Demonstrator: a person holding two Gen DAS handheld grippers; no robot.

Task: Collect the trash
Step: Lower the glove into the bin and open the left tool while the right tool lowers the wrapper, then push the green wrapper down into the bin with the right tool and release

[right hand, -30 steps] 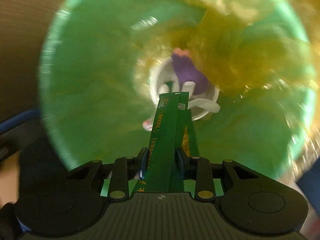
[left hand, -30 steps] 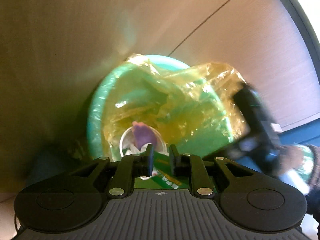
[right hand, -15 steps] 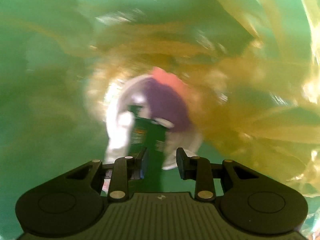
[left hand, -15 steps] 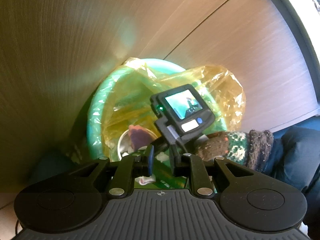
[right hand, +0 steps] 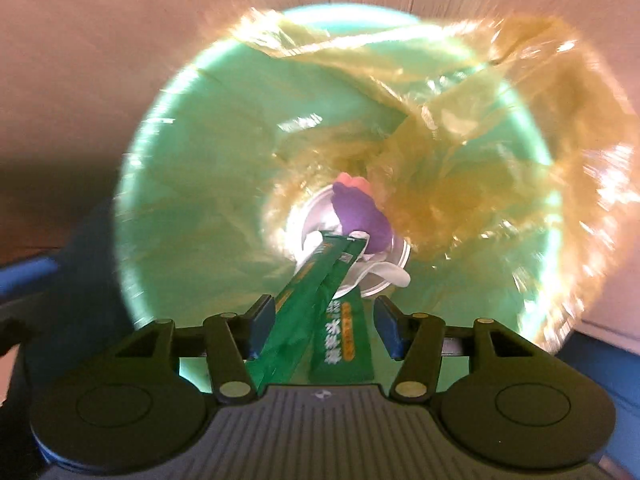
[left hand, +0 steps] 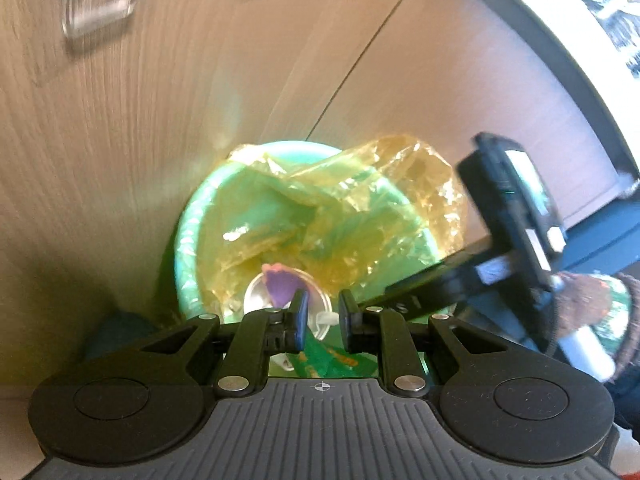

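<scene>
A green bin (left hand: 188, 240) with a yellow liner (left hand: 400, 184) stands against a wood-grain wall. At its bottom lies a clear cup (left hand: 256, 300) with a purple scrap (left hand: 280, 288) in it. My left gripper (left hand: 322, 316) hovers over the near rim, with a narrow gap and nothing between its pads. My right gripper (right hand: 324, 328) points straight down into the bin (right hand: 132, 184). Its jaws are opening, and two green packets (right hand: 304, 320) hang loose between them, above the cup (right hand: 316, 216) and the purple scrap (right hand: 360, 216).
The wood-grain cabinet front (left hand: 120, 140) rises right behind the bin, with clear hooks (left hand: 96, 4) stuck high on it. A person's hand in a knitted glove (left hand: 588, 308) holds the right gripper's body at the right. Something blue (right hand: 24, 276) lies left of the bin.
The right gripper dipped deep into the bin, then rose back above it, and its jaws spread off the green packets. The left gripper lifted a little, so the bin looks smaller.
</scene>
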